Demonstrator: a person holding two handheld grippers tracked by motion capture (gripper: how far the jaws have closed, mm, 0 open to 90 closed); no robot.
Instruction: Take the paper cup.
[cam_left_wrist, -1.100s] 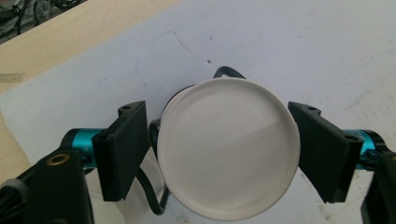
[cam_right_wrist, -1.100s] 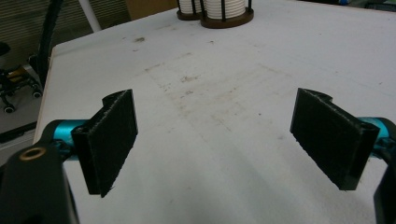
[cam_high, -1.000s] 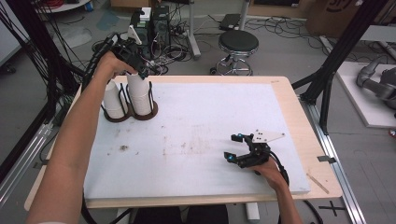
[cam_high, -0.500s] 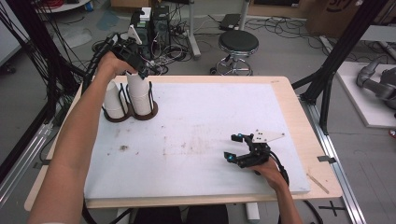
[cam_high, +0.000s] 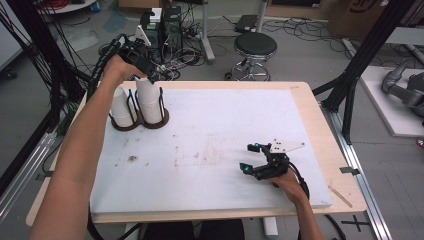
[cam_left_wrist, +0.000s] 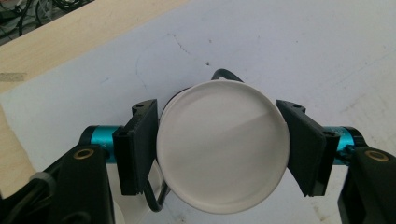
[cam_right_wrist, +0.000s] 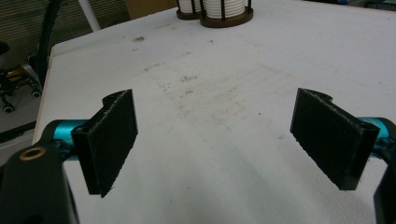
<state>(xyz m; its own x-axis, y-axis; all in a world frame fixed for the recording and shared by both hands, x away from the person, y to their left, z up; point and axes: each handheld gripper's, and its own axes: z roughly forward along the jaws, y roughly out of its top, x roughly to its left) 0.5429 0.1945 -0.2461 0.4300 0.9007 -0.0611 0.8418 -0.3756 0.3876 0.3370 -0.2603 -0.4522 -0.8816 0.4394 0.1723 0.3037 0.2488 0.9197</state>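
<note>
1. Left tool (cam_high: 145, 75) at the far left corner of the bench (cam_high: 310, 107), held from above over the right-hand stack of white cups (cam_high: 148, 97).
2. In the left gripper view, left tool (cam_left_wrist: 219, 140) straddling the round white base of the top upturned cup (cam_left_wrist: 222, 147); left pad touching the cup's edge, right pad just beside it; firm grip or not: cannot tell.
3. Two stacks of upturned white cups side by side, each in a black wire holder (cam_high: 161, 102) on a dark round base, second stack (cam_high: 120, 105) just left of the first.
4. Both holders standing on the white mat (cam_high: 210, 130) near its far left corner.
5. Right tool (cam_high: 255, 159) low over the mat near the front right, well apart from the cups, grey three-cornered plate (cam_high: 286, 146) on top, hand (cam_high: 286, 180) behind it.
6. In the right gripper view, right tool (cam_right_wrist: 215, 140) spread wide, nothing between the black pads, stained mat (cam_right_wrist: 210, 93) beyond.
7. Cup holders (cam_right_wrist: 219, 11) at the top edge of that view, far across the mat.
8. Smudges and brown specks scattered over the mat's middle and left part.
9. Black round stool (cam_high: 255, 47) and tangled cables (cam_high: 175, 35) on the floor beyond the bench.
</note>
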